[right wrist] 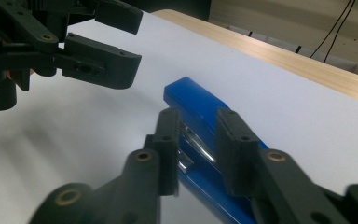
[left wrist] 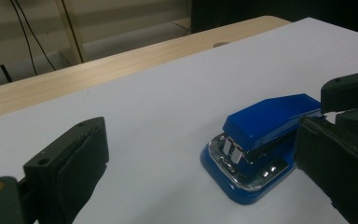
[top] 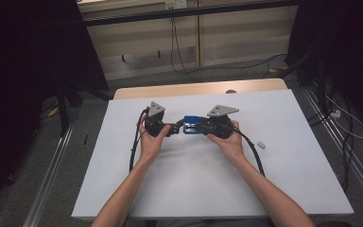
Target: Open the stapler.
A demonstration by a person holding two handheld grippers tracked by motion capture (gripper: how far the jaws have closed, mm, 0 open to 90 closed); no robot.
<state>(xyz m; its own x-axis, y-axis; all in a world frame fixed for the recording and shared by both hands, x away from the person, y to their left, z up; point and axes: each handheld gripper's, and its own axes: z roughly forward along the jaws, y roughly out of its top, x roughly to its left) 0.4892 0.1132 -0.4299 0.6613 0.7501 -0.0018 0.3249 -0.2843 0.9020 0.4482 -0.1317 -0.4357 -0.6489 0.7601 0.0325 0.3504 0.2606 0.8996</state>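
Observation:
A blue stapler (top: 190, 124) lies flat on the white table top (top: 194, 189), between the two hand-held grippers. My right gripper (top: 197, 126) comes in from the right and is shut on the stapler's rear end; in the right gripper view its fingers (right wrist: 168, 140) press on both sides of the blue body (right wrist: 191, 100). My left gripper (top: 172, 128) faces it from the left, open. In the left gripper view the stapler's metal front (left wrist: 256, 144) lies between the wide jaws, close to the right-hand one, with the left gripper (left wrist: 200, 140) not touching it.
A small grey block (top: 261, 144) lies on the table to the right of the right hand. The wooden strip (top: 198, 89) runs along the far edge, with a round mark (top: 230, 91) on it. Black cables trail from both grippers towards the near side.

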